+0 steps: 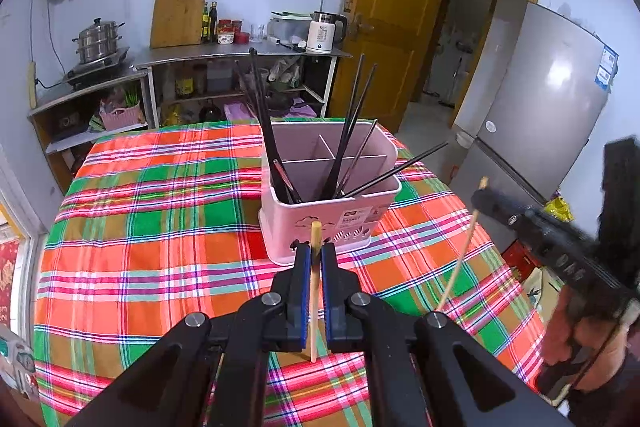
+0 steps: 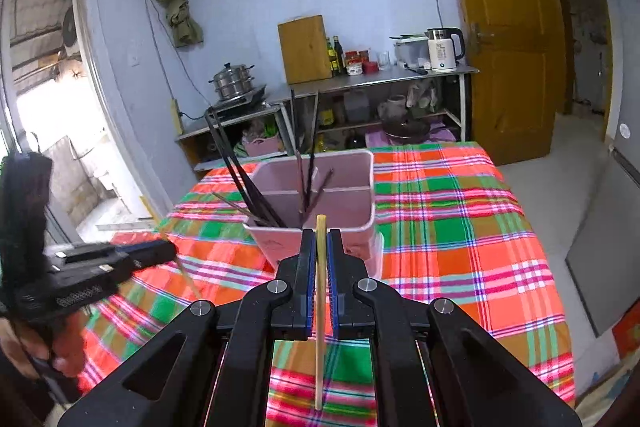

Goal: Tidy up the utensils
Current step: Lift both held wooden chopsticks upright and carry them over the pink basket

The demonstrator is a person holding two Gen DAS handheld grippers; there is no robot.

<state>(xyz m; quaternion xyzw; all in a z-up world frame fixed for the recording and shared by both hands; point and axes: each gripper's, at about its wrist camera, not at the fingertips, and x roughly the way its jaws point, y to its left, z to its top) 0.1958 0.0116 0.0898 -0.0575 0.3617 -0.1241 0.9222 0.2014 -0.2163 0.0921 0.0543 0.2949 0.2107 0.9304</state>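
A pink utensil holder (image 1: 352, 223) (image 2: 352, 187) with dividers stands on the plaid tablecloth (image 1: 160, 227), several dark chopsticks (image 1: 264, 123) (image 2: 236, 171) leaning in its near compartment. My left gripper (image 1: 315, 251) is shut on a light wooden chopstick (image 1: 314, 307) held upright, just in front of the holder. My right gripper (image 2: 321, 239) is shut on a second wooden chopstick (image 2: 320, 307), also upright, close to the holder's near wall. In the left wrist view the right gripper (image 1: 480, 197) shows at the right with its chopstick (image 1: 460, 259). The left gripper (image 2: 170, 251) appears at the left of the right wrist view.
A hand (image 2: 36, 347) grips the left tool's handle. Behind the table stand a steel shelf (image 1: 240, 55) with a kettle (image 1: 326, 31), bottles and a cutting board (image 1: 180, 13), and a steamer pot (image 1: 98, 41). A grey fridge (image 1: 552, 99) and a wooden door (image 1: 392, 27) are at the right.
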